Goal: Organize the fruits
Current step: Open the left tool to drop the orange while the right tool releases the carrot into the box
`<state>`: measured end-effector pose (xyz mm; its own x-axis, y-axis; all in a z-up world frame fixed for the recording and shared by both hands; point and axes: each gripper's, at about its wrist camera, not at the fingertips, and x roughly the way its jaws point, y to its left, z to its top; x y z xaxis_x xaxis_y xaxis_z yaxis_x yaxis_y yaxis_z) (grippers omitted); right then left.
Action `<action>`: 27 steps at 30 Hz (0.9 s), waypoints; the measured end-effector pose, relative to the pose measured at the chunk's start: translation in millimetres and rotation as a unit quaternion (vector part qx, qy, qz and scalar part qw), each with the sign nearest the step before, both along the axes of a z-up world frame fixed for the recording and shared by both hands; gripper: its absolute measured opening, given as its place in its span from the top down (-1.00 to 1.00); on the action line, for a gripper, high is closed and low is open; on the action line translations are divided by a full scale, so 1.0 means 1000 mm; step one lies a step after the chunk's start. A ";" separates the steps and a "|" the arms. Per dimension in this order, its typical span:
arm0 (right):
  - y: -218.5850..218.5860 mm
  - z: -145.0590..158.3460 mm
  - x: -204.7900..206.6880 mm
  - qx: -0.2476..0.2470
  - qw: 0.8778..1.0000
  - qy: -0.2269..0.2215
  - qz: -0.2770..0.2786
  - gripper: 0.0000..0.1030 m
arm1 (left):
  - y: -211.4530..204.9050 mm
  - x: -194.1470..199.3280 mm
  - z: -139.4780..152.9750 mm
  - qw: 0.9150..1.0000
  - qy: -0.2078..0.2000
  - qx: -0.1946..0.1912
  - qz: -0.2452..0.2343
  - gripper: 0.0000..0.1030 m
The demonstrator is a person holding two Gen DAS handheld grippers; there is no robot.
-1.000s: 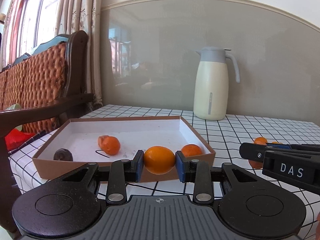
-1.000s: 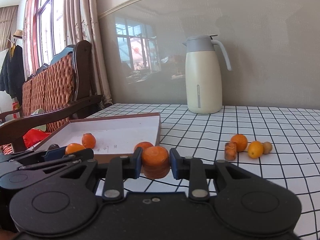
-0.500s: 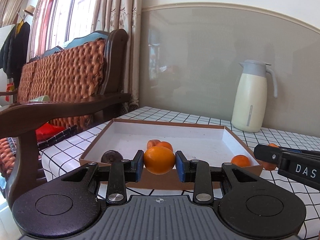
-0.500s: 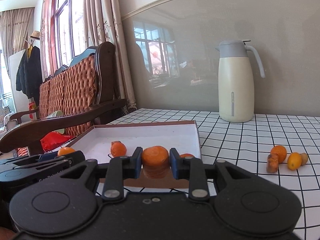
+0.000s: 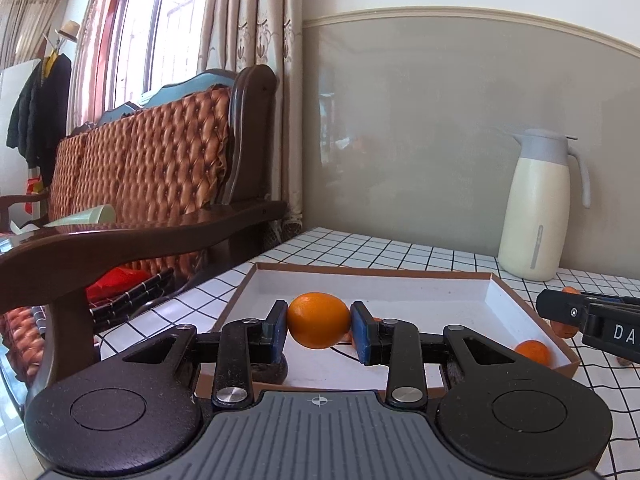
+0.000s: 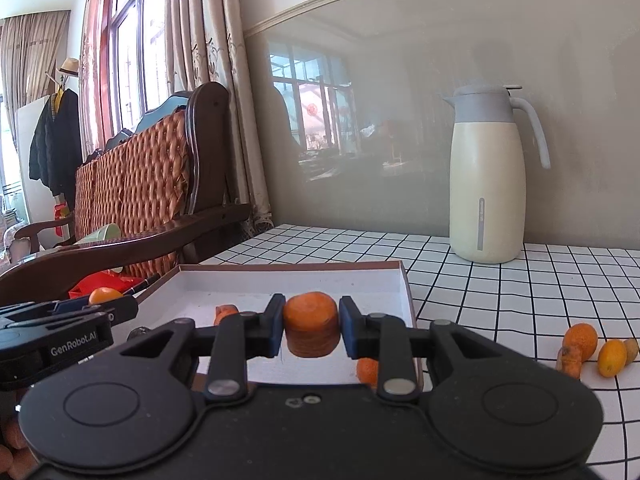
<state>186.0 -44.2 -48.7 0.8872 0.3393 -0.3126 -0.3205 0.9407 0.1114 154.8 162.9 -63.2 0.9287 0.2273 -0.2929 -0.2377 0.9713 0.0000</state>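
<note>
My left gripper (image 5: 319, 328) is shut on a smooth round orange (image 5: 319, 319), held above the near edge of the shallow brown box (image 5: 494, 280) with a white floor. My right gripper (image 6: 311, 330) is shut on a stubby carrot chunk (image 6: 311, 329), also over the box (image 6: 408, 292). Inside the box lie a small orange (image 5: 533, 353), a dark fruit (image 5: 269, 372) partly hidden by my left fingers, and a carrot piece (image 6: 225, 313). The right gripper's side shows at the right of the left wrist view.
A cream thermos jug (image 6: 487, 184) stands at the back of the checked tablecloth (image 6: 500, 288). Loose fruits (image 6: 581, 338) lie on the cloth right of the box. A wooden sofa with an orange tufted back (image 5: 140, 184) runs along the table's left side.
Both grippers have moved left with their loads, from beside the box's front edge to over the box. The jug and loose fruits have slid rightward in both views.
</note>
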 end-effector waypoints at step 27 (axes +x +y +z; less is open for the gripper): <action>0.004 -0.026 0.063 -0.004 0.998 0.050 -0.026 0.59 | 0.009 0.057 -0.017 0.999 0.041 -0.007 0.013 0.34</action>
<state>249.1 -40.4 -75.1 0.8673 0.2918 -0.4034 -0.2597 0.9564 0.1335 212.1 172.4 -80.4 0.8957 0.2461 -0.3703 -0.2621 0.9650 0.0075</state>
